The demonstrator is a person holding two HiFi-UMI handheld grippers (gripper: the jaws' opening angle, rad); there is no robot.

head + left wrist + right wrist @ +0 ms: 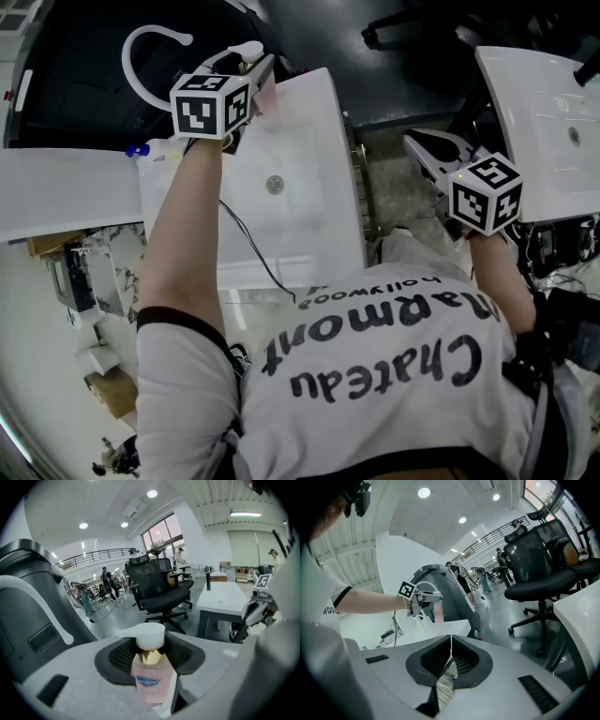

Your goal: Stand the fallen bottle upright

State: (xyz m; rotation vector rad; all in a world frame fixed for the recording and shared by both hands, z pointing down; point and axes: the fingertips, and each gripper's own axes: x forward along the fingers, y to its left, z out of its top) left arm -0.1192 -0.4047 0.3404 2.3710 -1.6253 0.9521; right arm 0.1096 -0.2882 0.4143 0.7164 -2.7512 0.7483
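Observation:
A clear bottle point(265, 95) of pink soap with a gold collar and a white pump stands between the jaws of my left gripper point(255, 82), which is shut on it. In the left gripper view the bottle point(151, 681) fills the gap of that gripper point(151, 660), pump end away from me. It hangs roughly upright over the far edge of a white sink point(309, 225). From the right gripper view the bottle point(440, 612) shows pink under the left gripper point(423, 601). My right gripper point(433, 150) hovers right of the sink, shut point(450, 654) and empty.
A second white basin point(548, 112) lies at the far right, with a metal rack point(360, 187) between the two. A white curved spout point(141, 47) and a dark grey machine point(440, 581) stand behind the sink. A black office chair point(159, 590) and a white table point(225, 597) are beyond.

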